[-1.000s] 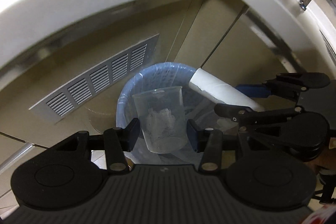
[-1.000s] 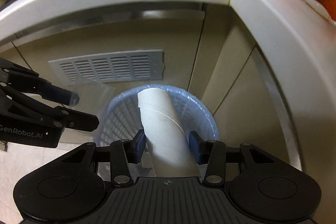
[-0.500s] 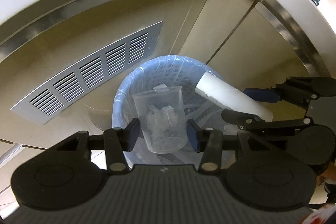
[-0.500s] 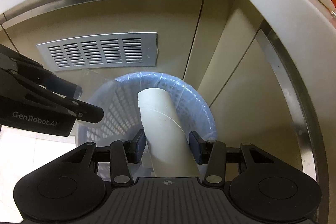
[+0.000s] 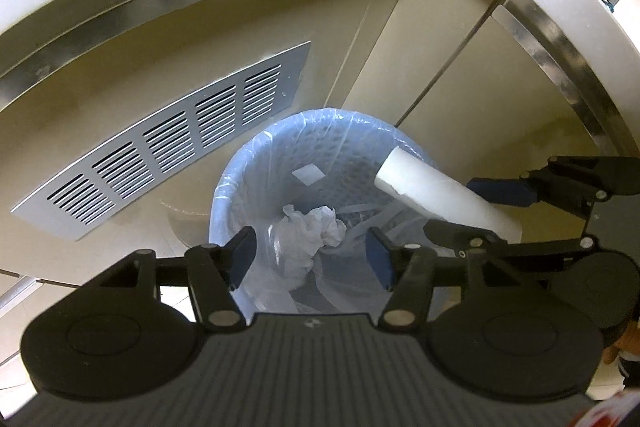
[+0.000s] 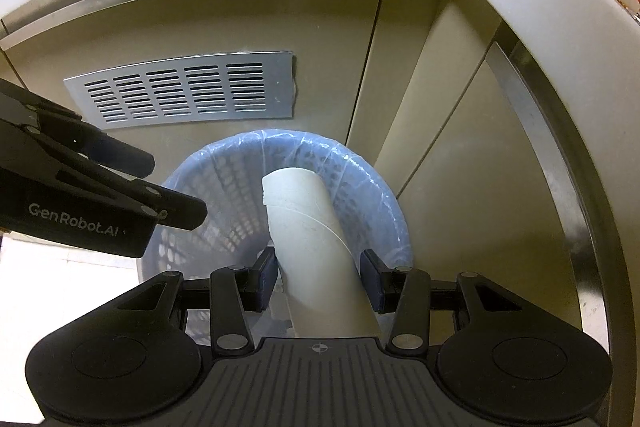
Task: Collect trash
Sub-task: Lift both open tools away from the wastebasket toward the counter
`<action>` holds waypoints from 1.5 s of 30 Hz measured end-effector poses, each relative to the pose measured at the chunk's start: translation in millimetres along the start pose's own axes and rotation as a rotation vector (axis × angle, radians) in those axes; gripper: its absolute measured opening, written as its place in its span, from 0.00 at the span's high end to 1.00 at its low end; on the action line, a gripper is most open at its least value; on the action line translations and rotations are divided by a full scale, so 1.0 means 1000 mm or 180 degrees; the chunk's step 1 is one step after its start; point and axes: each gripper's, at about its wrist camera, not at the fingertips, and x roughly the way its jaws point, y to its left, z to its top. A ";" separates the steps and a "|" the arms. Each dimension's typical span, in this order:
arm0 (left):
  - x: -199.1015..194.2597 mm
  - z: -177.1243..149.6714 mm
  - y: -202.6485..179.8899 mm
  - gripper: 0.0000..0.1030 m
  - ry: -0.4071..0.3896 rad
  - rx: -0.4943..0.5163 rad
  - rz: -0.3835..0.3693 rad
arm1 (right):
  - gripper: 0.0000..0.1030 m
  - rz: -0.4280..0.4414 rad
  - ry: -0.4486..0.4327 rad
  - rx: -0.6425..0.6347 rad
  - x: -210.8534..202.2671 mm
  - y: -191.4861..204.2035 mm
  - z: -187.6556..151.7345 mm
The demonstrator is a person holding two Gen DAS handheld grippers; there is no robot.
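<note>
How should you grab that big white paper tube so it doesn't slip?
Grip the paper tube across its round middle, pads on opposite sides, coming in from its near end along its length. It is long, smooth and tilted over the bin; the right gripper holds it that way.

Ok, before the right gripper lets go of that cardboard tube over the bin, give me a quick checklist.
1. Cardboard tube gripped by right gripper: ok, pads press both sides.
2. Tube's far end over the blue lined wastebasket: ok.
3. Left gripper empty: ok, jaws opening, nothing between them; the clear plastic cup with crumpled tissue lies in the basket.
4. Left gripper clear of the tube's drop path: ok, it sits off to the side.
5. Room in the basket for the whole tube: cannot tell.
</note>
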 end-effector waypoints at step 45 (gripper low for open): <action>-0.066 -0.008 0.007 0.45 -0.0343 0.0215 0.0138 | 0.37 0.0228 -0.0399 0.0059 -0.053 0.004 0.020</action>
